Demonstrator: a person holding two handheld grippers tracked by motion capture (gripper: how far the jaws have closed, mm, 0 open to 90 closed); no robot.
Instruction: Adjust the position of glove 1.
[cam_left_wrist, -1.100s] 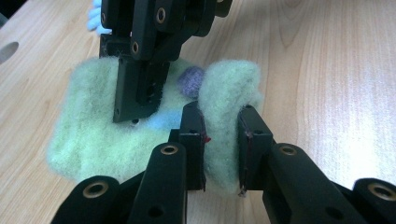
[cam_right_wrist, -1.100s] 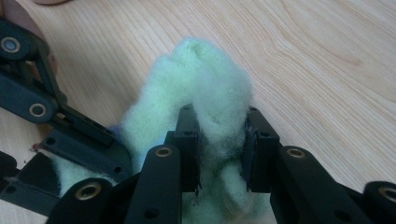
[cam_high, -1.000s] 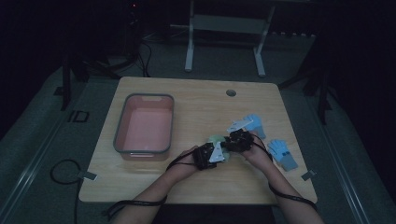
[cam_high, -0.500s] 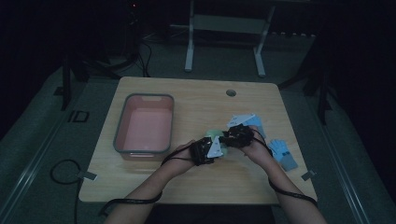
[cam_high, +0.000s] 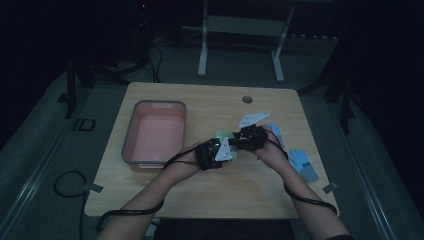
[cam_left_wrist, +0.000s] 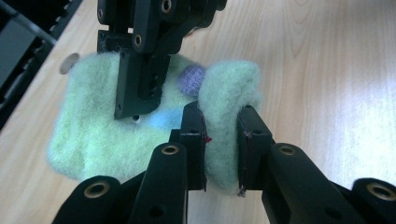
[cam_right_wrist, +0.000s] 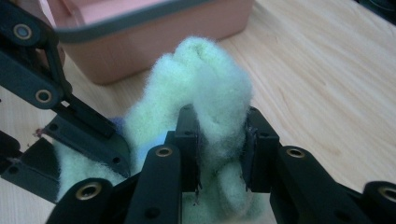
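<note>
A pale green fuzzy cloth (cam_high: 221, 134) with a purple dot (cam_left_wrist: 191, 79) and a blue patch hangs between both grippers above the table's middle. In the left gripper view, my left gripper (cam_left_wrist: 222, 112) is shut on a thick fold of the cloth (cam_left_wrist: 93, 135). The right gripper's black jaw (cam_left_wrist: 140, 79) presses on the cloth farther back. In the right gripper view, my right gripper (cam_right_wrist: 220, 114) is shut on a bunched ridge of the same cloth (cam_right_wrist: 210, 70), with the left gripper's linkage (cam_right_wrist: 70, 126) close at the left. In the high view the left gripper (cam_high: 220, 148) and the right gripper (cam_high: 240, 140) almost touch.
A pink tray with a grey rim (cam_high: 129, 150) stands left of the hands and shows close behind the cloth as the pink tray (cam_right_wrist: 154, 37). Blue cloth pieces (cam_high: 302, 164) lie near the table's right edge. A round hole (cam_high: 247, 99) sits at the table's far side.
Both hands have risen together with the green cloth pinched between them and have shifted a little away from the table's near edge. Neither grip has changed.
</note>
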